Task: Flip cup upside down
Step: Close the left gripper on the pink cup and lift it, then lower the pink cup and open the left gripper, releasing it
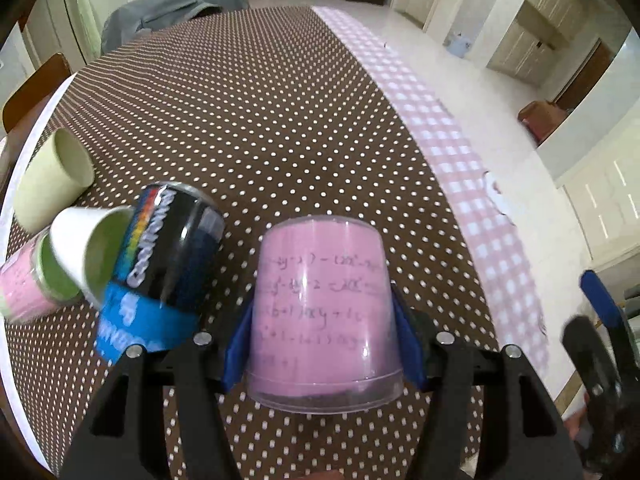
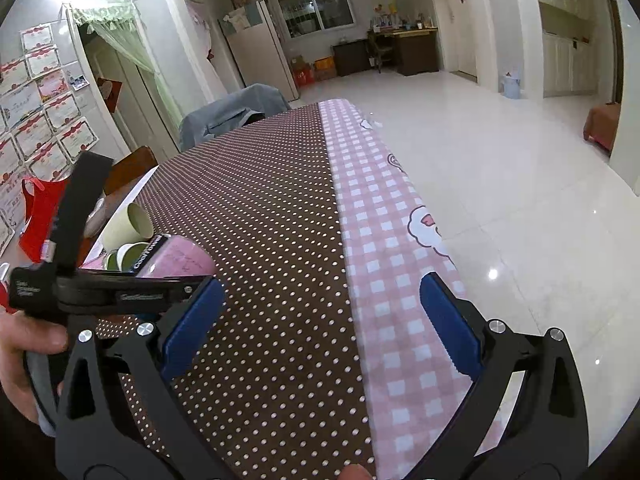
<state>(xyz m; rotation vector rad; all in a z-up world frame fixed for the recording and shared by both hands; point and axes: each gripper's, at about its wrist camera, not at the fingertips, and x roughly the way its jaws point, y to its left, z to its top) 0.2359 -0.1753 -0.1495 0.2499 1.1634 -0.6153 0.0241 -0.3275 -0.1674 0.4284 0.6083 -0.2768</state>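
My left gripper is shut on a clear plastic cup with a pink paper lining. The cup is upside down, rim toward the brown dotted tablecloth, base up. Its blue fingers press the cup's two sides. Whether the rim touches the cloth I cannot tell. The same cup shows in the right wrist view, behind the left gripper's body. My right gripper is open and empty above the table's right edge.
To the left lie a black and blue cup, a white cup, a pale green cup and a pink-lined cup, close together. A pink checked cloth hangs over the right table edge. A chair with a grey cover stands at the far end.
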